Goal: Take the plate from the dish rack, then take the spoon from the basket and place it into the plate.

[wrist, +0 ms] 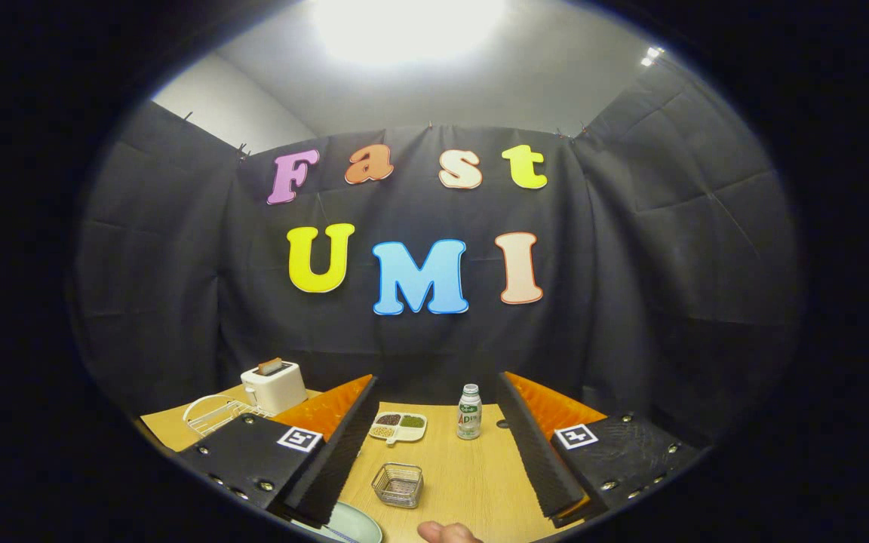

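Gripper view, looking along the two fingers across a wooden table (472,483) toward the cloth wall of the booth. The gripper (434,452) has its fingers spread wide apart, gripping nothing; bare tabletop lies between them.

Surroundings: a small bottle (469,412) with a white cap stands upright between the fingers, nearer the right one, well ahead of the tips. Just to its left lies a white divided dish (398,427) with a short handle. A white toaster (274,385) stands beyond the left finger, near the wall, with something sticking out of its top slot. A fingertip (446,532) of a person shows at the near edge of the table, between the two fingers.

Containers: the divided dish holds three separate fills, one dark, one green and one pale. A small wire basket (397,484) sits on the table between the fingers, close to the inner side of the left one; whether a spoon lies in it cannot be told. A white wire rack (216,414) lies to the left of the left finger, just in front of the toaster.

Task items: the pale plate (351,524) lies flat on the table beside the left finger's near end, partly covered by it, just this side of the basket. Nothing lies on its visible part.
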`<state>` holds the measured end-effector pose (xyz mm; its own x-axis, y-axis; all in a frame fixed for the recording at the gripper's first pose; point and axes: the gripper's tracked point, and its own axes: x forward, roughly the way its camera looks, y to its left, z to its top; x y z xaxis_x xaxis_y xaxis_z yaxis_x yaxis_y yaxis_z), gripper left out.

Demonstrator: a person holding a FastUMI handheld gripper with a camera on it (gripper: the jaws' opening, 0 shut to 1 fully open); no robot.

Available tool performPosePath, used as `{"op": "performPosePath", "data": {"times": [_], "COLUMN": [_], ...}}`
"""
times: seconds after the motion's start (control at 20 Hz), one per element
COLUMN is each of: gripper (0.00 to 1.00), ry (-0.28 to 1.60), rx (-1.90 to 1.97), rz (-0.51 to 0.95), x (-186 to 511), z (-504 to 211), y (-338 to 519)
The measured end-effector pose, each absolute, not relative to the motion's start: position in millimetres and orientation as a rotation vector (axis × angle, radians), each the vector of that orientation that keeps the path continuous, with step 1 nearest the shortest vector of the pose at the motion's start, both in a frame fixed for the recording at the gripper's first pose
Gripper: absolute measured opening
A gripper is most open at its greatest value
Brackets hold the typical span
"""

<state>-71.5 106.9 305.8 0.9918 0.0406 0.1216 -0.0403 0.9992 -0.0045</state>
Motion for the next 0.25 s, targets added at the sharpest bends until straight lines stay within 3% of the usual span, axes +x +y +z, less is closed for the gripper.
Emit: {"op": "performPosePath", "data": {"times": [0.25], "gripper": [0.96], "ry": [-0.167], "rx": [-0.022], "rz": [0.018], "x": [-70.8], "z": [304.1], "y": [95.5]}}
